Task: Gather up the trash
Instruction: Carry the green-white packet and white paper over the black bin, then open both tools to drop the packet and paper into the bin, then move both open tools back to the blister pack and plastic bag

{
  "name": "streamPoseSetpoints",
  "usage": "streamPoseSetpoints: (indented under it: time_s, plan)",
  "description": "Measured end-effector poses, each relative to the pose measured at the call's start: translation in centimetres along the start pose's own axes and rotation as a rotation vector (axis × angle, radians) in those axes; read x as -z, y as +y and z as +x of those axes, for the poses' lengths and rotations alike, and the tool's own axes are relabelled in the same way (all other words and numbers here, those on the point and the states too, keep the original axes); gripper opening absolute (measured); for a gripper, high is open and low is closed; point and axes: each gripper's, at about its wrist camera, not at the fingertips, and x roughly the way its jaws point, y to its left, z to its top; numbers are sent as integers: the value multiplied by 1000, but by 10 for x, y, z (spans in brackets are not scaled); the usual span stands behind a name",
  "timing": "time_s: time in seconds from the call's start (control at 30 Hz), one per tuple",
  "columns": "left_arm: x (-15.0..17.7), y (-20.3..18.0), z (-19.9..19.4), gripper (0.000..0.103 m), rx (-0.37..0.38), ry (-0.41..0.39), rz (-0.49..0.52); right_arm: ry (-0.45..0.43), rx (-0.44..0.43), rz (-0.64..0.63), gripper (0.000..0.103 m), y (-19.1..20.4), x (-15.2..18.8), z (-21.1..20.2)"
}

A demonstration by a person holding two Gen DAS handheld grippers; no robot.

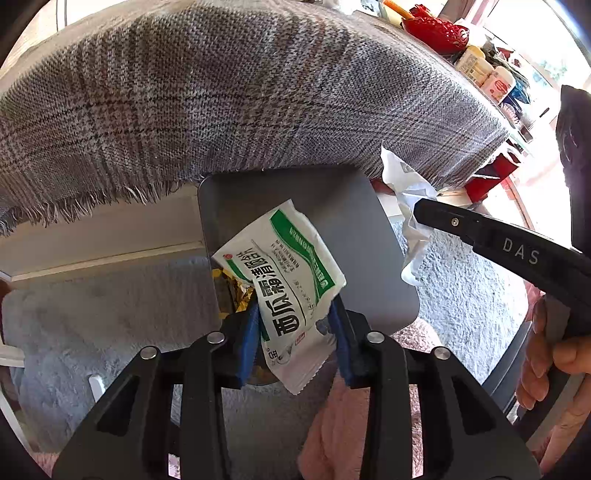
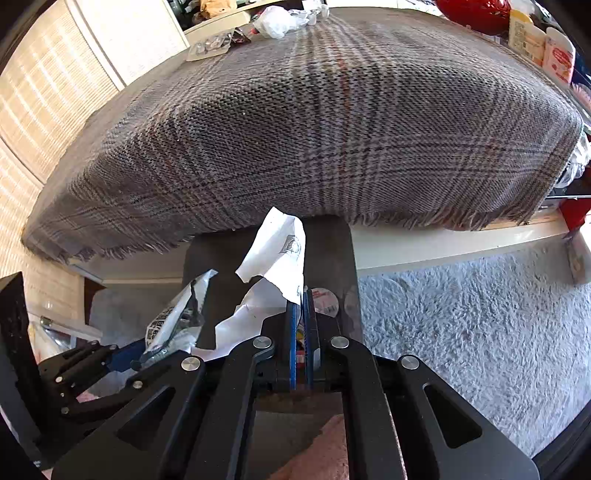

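My left gripper (image 1: 293, 319) is shut on a white and green sachet (image 1: 284, 273), held over the open grey bin whose raised lid (image 1: 332, 206) stands behind it. Gold foil wrappers (image 1: 236, 291) lie inside the bin. My right gripper (image 2: 302, 306) is shut on a crumpled white paper (image 2: 275, 258), held over the same bin lid (image 2: 328, 251). In the left wrist view the right gripper (image 1: 421, 212) comes in from the right with the paper (image 1: 406, 192). In the right wrist view the left gripper (image 2: 147, 360) and its sachet (image 2: 173, 321) sit at the lower left.
A table draped in grey plaid cloth (image 1: 240, 92) stands just behind the bin. Red packaging (image 1: 436, 29) and jars (image 1: 476, 66) crowd its far right edge; plastic wrappers (image 2: 277, 18) lie at its far end. Shaggy grey carpet (image 2: 461, 325) covers the floor.
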Motion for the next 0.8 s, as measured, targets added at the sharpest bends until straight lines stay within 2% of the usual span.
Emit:
streamPoseSetpoints:
  time_s: [0.27, 0.33, 0.37, 0.4, 0.5, 0.53, 0.6, 0.63, 0.7, 0.8]
  plan:
    - [1, 2, -4, 44, -7, 0, 0, 29, 8, 2, 8, 7, -3, 7]
    - [1, 3, -8, 46, -9, -6, 0, 25, 4, 9, 29, 5, -3, 6]
    - [1, 4, -10, 48, -10, -8, 0, 16, 5, 13, 56, 4, -3, 4]
    - [1, 4, -12, 50, -12, -13, 1, -3, 7, 17, 66, 4, -3, 1]
    - [1, 3, -20, 59, -16, -28, 5, -4, 9, 17, 67, 2, -4, -2]
    - [1, 3, -23, 61, -15, -33, 6, -7, 5, 22, 70, 1, -4, -4]
    - [2, 5, -29, 69, -17, -45, 7, -20, 6, 27, 86, 0, -5, -9]
    - [1, 3, -32, 72, -22, -53, 7, -27, 10, 25, 88, -1, -5, -12]
    - [-1, 2, -38, 84, -32, -66, 6, -28, 18, 14, 98, 0, -7, -15]
    - [-5, 2, -50, 94, -55, -90, 14, -40, 54, -31, 99, 1, -10, -23]
